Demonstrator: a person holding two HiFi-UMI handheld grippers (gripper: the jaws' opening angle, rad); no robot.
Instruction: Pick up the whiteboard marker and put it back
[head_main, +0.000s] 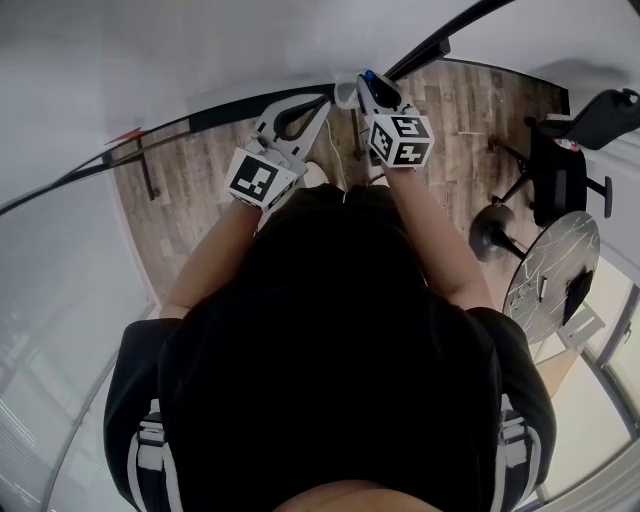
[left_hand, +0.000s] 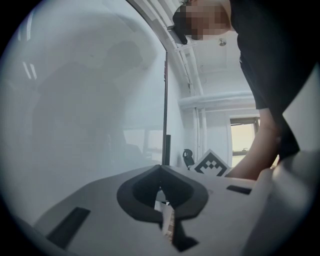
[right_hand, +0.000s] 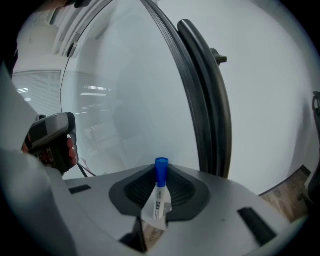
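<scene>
One whiteboard marker (right_hand: 159, 192) is in play, and it sits low in the middle of the right gripper view. Its blue cap points away toward the pale board (right_hand: 125, 100), and its white body is clamped between the jaws of the right hand-held gripper (head_main: 370, 88). In the head view that gripper is at the upper centre of the frame, close to the black rail (head_main: 215, 118) that runs along the board's foot. The picking-up step looks done, so the step in hand is the return. No free holder or tray can be made out, so the next move probably calls for carrying the marker to the ledge by the rail. There it would be levelled so it cannot roll, and only then would the grip be loosened. The left hand-held gripper (left_hand: 161, 175) has its jaws drawn together with nothing between them, and it waits beside the other at the upper centre left. By count there are two hand-held grippers, each with one marker cube, and one marker. One office chair (head_main: 570, 150) stands at the upper right. Below the chair, at the right edge, is one round worktop (head_main: 560, 240) on the wooden floor (head_main: 200, 200), well apart from the marker.
</scene>
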